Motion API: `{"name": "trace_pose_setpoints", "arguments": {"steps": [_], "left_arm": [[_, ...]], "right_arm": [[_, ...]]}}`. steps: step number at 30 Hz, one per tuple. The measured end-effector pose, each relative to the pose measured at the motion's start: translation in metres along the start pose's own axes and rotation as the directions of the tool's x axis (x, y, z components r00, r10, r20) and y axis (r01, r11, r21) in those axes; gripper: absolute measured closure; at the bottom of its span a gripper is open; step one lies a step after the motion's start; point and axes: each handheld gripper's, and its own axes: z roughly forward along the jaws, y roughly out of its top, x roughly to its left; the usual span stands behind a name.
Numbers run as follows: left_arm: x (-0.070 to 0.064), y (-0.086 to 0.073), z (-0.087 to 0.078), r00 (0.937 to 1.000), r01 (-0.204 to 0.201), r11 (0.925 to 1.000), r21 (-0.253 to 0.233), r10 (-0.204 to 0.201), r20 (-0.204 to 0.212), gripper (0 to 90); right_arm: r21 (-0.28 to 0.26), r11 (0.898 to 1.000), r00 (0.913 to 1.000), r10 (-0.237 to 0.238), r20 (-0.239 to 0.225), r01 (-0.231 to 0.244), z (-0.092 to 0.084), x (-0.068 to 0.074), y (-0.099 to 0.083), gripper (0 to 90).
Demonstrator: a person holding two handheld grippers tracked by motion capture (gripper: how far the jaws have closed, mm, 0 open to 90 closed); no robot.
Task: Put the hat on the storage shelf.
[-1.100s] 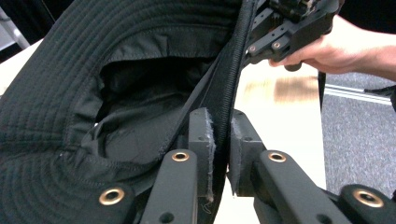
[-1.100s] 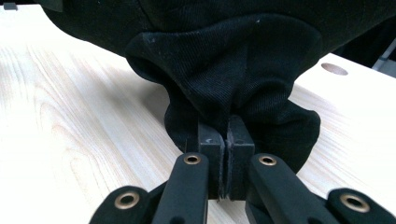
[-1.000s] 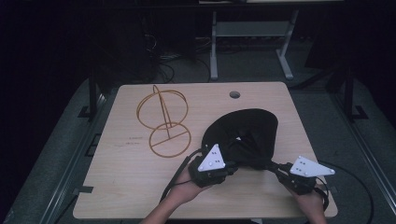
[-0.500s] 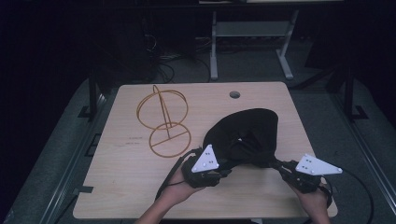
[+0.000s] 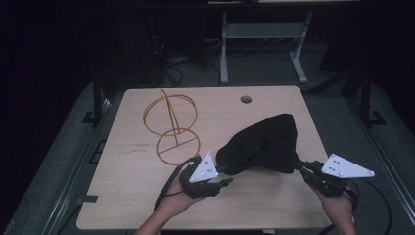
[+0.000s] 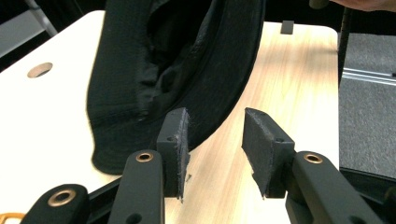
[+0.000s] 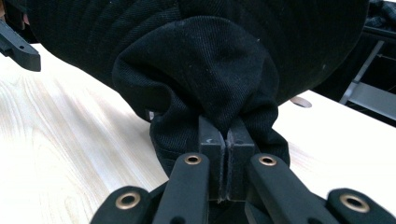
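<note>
Letting go on the left — that was the change in this last second. The left gripper point(image 5: 226, 182) had its jaws opening just then, and in the left gripper view they stood partly apart with only bare wood between the pads point(image 6: 173, 140); the brim of the black hat point(image 5: 262, 143) hung just behind them, brushing close to one pad but not pinched. A second earlier that gripper sat tucked against the hat's near edge; by now it had slid back toward the table's near edge, clear of the cloth.

The right gripper point(image 7: 225, 140) told the other story: jaws clamped tight on a bunched fold of the hat, fabric swelling out above the pads. The hat itself had lifted off the table point(image 5: 127, 196) at the right, tilted up, its lower edge near the wood.

So the hat hung from one grip alone, in my judgement a handover between hands. The gold wire stand point(image 5: 171, 125) waited untouched at the far left, a likely place for the hat.
</note>
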Motion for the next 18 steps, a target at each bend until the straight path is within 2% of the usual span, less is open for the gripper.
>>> {"name": "trace_pose_setpoints", "arguments": {"steps": [6, 18], "left_arm": [[0.005, -0.006, -0.010, 0.9997, 0.012, 0.9999, 0.000, -0.012, -0.020, 58.6], [0.011, -0.033, -0.019, 0.9978, 0.047, 0.9983, 0.033, -0.046, -0.047, 56.8]], "right_arm": [[-0.006, 1.000, 0.9999, -0.016, 0.005, 0.016, -0.003, -0.001, 0.009, 88.2], [-0.037, 0.999, 0.9995, -0.031, 0.004, 0.031, -0.009, -0.008, 0.034, 88.2]]}}
